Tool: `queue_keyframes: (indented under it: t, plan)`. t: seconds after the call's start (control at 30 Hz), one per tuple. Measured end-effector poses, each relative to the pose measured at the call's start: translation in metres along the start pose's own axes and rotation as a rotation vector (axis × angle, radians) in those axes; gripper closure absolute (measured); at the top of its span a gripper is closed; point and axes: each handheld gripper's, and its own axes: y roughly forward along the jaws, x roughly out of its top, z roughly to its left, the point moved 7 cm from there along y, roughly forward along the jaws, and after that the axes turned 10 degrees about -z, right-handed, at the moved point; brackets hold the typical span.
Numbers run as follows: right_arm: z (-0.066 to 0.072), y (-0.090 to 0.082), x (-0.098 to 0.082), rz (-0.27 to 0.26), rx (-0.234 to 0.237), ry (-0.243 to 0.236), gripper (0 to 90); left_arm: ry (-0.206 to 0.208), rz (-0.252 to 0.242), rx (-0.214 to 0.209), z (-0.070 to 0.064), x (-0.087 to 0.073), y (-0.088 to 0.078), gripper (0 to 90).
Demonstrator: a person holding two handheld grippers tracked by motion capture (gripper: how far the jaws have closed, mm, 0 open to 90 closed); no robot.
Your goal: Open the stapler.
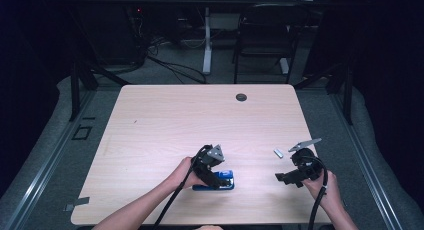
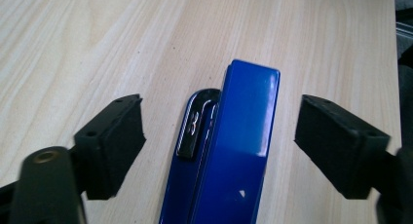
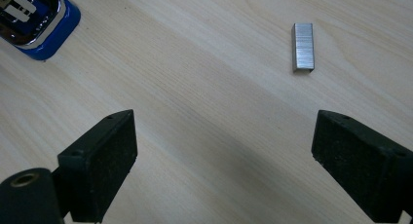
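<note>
We take the blue stapler (image 2: 229, 151) as our landmark. It lies flat on the table (image 1: 165, 115), near the edge closest to us, and our left gripper (image 2: 219, 141) hangs right over it with jaws spread, one pad on each side of the stapler, neither touching it. The stapler's top arm looks swung a little off its chrome base, so it seems open for loading.

Well off to the stapler's side lies a small strip of staples (image 3: 303, 46), alone on the bare wood. Our right gripper (image 3: 224, 160) hovers short of it, jaws spread wide, holding nothing, with the strip ahead of the pads and closer to one of them.

What could go wrong, as we judge it:
- The strip is thin and lies flat, so the pads could skid over it or push it away across the smooth wood instead of lifting it.
- A hard squeeze could snap the strip into pieces.
- The strip sits off-centre between the right pads, so closing now would catch nothing.
- The stapler's glossy sides may slip when we clamp, and it could twist or slide away.
- The loose top arm could drop shut before the staples go in.

As for writing, we find no brand name or label; a small embossed mark on the chrome plate (image 2: 195, 129) is too unclear to read.
</note>
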Motion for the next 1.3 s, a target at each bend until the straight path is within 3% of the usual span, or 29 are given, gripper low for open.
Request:
queue_keyframes:
  t: [0.3, 0.47, 0.63, 0.8, 1.1, 1.2, 1.3]
  plan:
    - [0.003, 0.004, 0.003, 0.004, 0.005, 0.005, 9.2, 0.036, 0.016, 0.017, -0.009, 0.003, 0.013, 38.0]
    - [0.004, 0.005, 0.002, 0.014, 0.013, 0.012, 9.9, 0.050, 0.018, 0.022, -0.010, 0.003, 0.020, 42.9]
    - [0.006, 0.007, 0.002, 0.015, 0.022, 0.011, 10.7, 0.051, 0.001, 0.019, -0.011, 0.003, 0.024, 60.2]
    - [0.007, 0.008, 0.002, 0.020, 0.028, 0.003, 11.7, 0.076, -0.013, 0.010, -0.010, 0.005, 0.019, 61.5]
    - [0.010, 0.007, 0.003, 0.012, 0.021, 0.006, 12.8, 0.084, -0.058, -0.016, -0.010, 0.010, 0.005, 62.4]
    - [0.015, 0.008, 0.006, -0.006, 0.029, -0.014, 12.9, 0.102, -0.064, -0.023, -0.009, 0.011, 0.000, 62.7]
    - [0.019, 0.008, 0.010, -0.025, 0.034, -0.033, 8.8, 0.088, -0.088, -0.043, -0.009, 0.012, -0.006, 62.9]
